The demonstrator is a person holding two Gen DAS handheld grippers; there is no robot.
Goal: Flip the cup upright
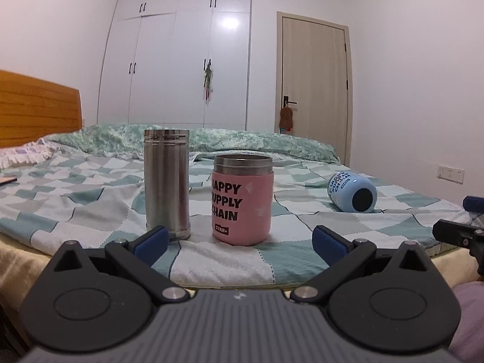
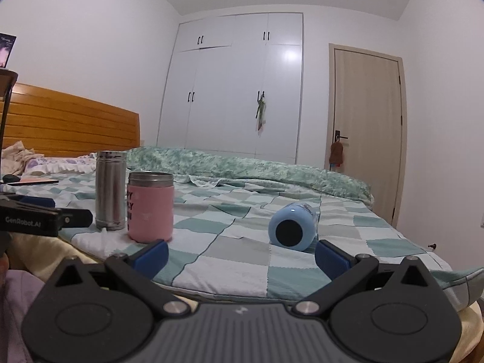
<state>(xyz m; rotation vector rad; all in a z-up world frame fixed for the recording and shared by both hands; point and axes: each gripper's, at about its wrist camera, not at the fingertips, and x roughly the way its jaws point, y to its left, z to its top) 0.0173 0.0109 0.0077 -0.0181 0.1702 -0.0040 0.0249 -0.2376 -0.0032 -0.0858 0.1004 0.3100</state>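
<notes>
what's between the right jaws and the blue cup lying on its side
Nothing but bare checkered blanket. In the right wrist view the open right gripper faces the blue cup directly; the pink cup stands off to the left.

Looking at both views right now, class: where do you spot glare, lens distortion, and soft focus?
Left wrist view: glare spot on the wardrobe; walls bow outward, corners darken; the left gripper looks soft up close. Right wrist view: similar glare on the wardrobe; the door leans; the blue cup and pink cup stay fairly sharp.
</notes>
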